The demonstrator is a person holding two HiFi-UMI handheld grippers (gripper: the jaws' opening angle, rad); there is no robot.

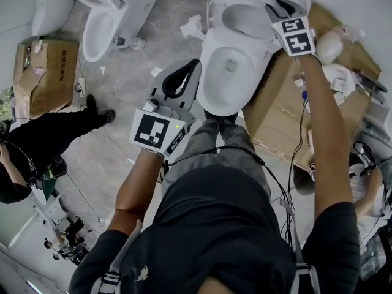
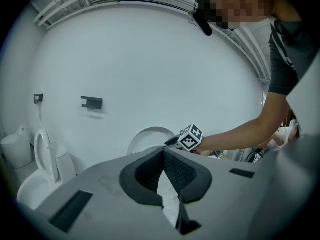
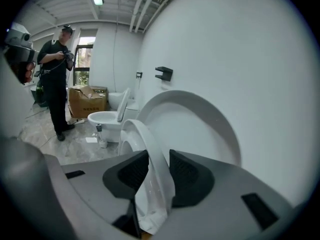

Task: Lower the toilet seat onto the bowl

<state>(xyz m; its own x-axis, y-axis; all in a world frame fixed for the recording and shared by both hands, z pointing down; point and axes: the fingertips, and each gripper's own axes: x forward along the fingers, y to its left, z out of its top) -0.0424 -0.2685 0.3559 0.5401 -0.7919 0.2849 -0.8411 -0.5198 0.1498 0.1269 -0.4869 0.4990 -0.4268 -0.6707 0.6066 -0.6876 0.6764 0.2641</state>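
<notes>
Head view: left gripper (image 1: 193,64) hung closed and empty at nine o'clock of the bowl (image 1: 228,81); at one o'clock, right gripper (image 3: 159,154) clamped the toilet seat (image 3: 156,168), tilted up off the bowl.

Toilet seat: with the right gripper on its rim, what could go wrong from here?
The right gripper pinches the toilet seat only at its smooth, thin rim, so the seat may slip and slam onto the bowl. The lid stands just behind the seat and could follow it down.
</notes>
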